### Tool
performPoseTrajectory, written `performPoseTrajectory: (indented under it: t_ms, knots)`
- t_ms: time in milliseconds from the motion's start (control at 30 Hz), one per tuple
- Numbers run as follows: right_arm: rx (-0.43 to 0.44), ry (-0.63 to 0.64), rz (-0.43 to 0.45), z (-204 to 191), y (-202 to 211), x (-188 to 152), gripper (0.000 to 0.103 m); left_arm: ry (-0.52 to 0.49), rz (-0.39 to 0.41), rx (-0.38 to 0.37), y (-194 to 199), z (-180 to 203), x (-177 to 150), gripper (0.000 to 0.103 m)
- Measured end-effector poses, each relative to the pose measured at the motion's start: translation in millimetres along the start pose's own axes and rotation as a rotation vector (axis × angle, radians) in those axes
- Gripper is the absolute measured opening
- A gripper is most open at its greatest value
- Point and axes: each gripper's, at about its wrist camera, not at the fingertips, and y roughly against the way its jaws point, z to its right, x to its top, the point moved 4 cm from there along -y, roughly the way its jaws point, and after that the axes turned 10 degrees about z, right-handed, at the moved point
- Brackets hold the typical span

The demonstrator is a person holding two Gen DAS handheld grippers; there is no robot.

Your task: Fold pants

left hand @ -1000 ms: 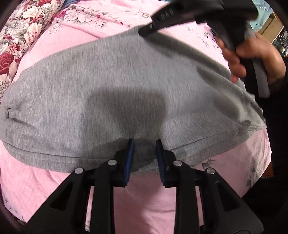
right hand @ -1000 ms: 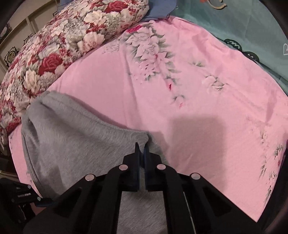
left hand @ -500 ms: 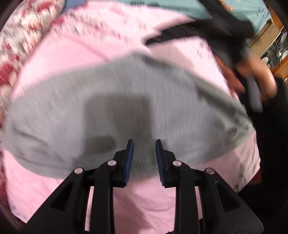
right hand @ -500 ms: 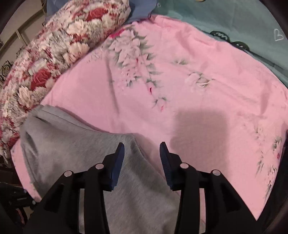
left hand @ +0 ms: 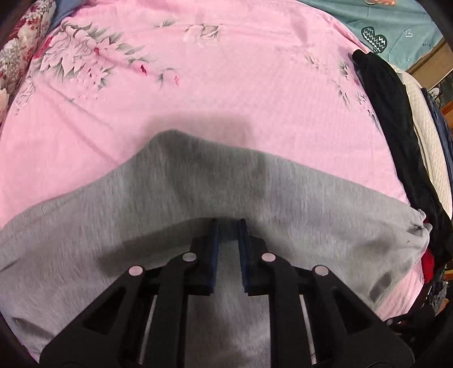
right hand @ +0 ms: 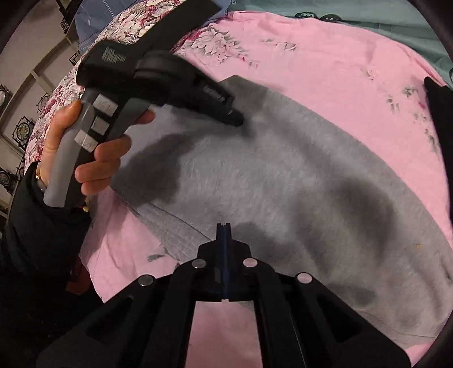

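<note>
The grey pants (left hand: pixel 198 192) lie folded on the pink flowered bed sheet (left hand: pixel 226 70). My left gripper (left hand: pixel 227 226) hovers over the middle of the pants with its jaws a little apart and nothing between them. In the right wrist view the pants (right hand: pixel 297 169) spread across the middle, and the left gripper (right hand: pixel 235 120) shows there, held by a hand over the pants' far part. My right gripper (right hand: pixel 223 226) is shut with its tips over the near edge of the pants; no cloth shows between the pads.
A black garment (left hand: pixel 396 119) and white cloth (left hand: pixel 430 147) lie along the bed's right edge. A flowered pillow (right hand: pixel 136 31) sits at the far left. A teal sheet (left hand: pixel 396 25) lies beyond the pink one.
Both grippers have swung to new spots. The right gripper opened, let go of the pants' corner, then shut again over the near edge. The left gripper moved onto the pants.
</note>
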Motion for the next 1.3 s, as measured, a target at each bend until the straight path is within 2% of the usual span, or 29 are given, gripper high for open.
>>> performPoseTrajectory:
  t_ms: [133, 267, 400, 433, 500, 533, 600, 633, 667, 700, 767, 833, 900, 967, 1000, 1133, 1300]
  knots:
    - [-0.007, 0.015, -0.069, -6, -18, -9, 0.0, 0.021, 0.003, -0.011, 0, -6, -2, 0.014]
    - [-0.03, 0.051, -0.066, -16, -15, -18, 0.002, 0.017, 0.017, -0.006, 1, -2, -2, 0.014]
    - [0.0, -0.037, -0.048, -8, -18, -16, 0.003, 0.015, 0.018, 0.001, -1, -1, 0, 0.014]
    - [0.016, -0.068, -0.048, -5, -18, -14, 0.006, 0.017, 0.018, 0.001, 0, -1, 0, 0.014]
    - [0.03, -0.129, -0.043, 3, -11, -11, 0.025, 0.015, 0.026, 0.004, 2, 0, 0, 0.014]
    - [0.035, -0.151, -0.028, 7, -3, -9, 0.038, 0.018, 0.031, 0.002, 2, 1, -1, 0.014]
    - [0.046, -0.189, 0.034, 20, 24, -4, 0.04, 0.025, 0.045, 0.002, 12, 3, -7, 0.028]
    - [0.039, -0.209, 0.059, 27, 38, -4, 0.042, 0.026, 0.063, 0.002, 20, 4, -11, 0.044]
    - [0.019, -0.245, 0.098, 41, 58, -5, 0.047, 0.022, 0.099, -0.004, 34, 7, -17, 0.049]
    - [-0.009, -0.285, 0.137, 56, 78, -7, 0.052, 0.018, 0.125, -0.02, 44, 11, -22, 0.051]
    - [-0.121, -0.391, 0.234, 98, 127, -23, 0.076, 0.021, 0.168, -0.08, 67, 22, -39, 0.057]
    - [-0.262, -0.503, 0.31, 140, 172, -53, 0.084, -0.008, 0.178, -0.101, 76, 39, -62, 0.059]
    - [-0.335, -0.613, 0.333, 168, 199, -80, 0.085, -0.048, 0.141, -0.111, 69, 57, -89, 0.058]
    - [-0.347, -0.732, 0.362, 189, 218, -112, 0.085, -0.077, 0.092, -0.127, 58, 71, -110, 0.057]
    - [-0.326, -0.785, 0.378, 197, 223, -124, 0.085, -0.091, 0.07, -0.11, 51, 76, -121, 0.057]
    - [-0.219, -0.881, 0.407, 211, 221, -140, 0.085, -0.162, 0.131, -0.008, 54, 89, -138, 0.058]
    - [-0.162, -0.92, 0.361, 224, 188, -135, 0.085, -0.155, 0.126, -0.009, 57, 88, -142, 0.058]
